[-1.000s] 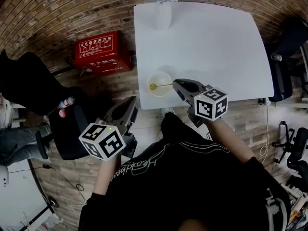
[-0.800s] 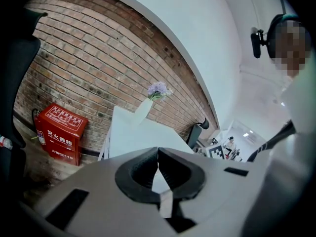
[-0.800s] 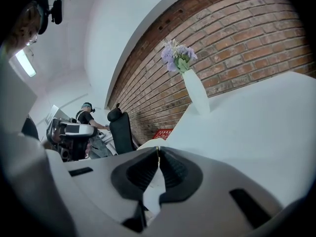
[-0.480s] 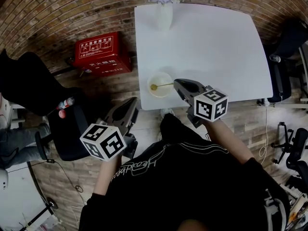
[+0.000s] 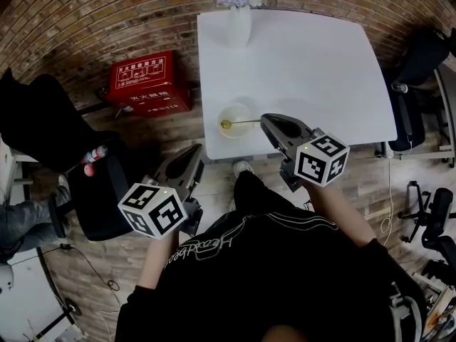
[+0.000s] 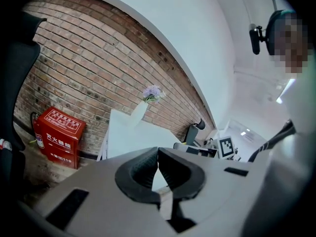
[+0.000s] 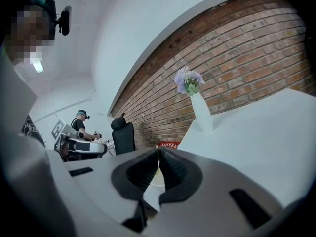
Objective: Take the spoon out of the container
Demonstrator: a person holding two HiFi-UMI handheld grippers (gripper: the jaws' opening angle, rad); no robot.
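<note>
Right gripper (image 5: 266, 123) extended, jaws closed on spoon (image 5: 241, 124); left gripper (image 5: 192, 152) low, jaws together.

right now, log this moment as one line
right hand-held gripper: shut on spoon handle end | spoon head: in bowl | left hand-held gripper: shut, empty, off white table

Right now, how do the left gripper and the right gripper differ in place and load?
The left gripper hangs beside the table, over the brick floor; the right gripper is over the table's near edge, by the container. The left gripper's jaws are together on nothing; the right gripper's pinch the spoon by its handle end. Both are shut.
</note>
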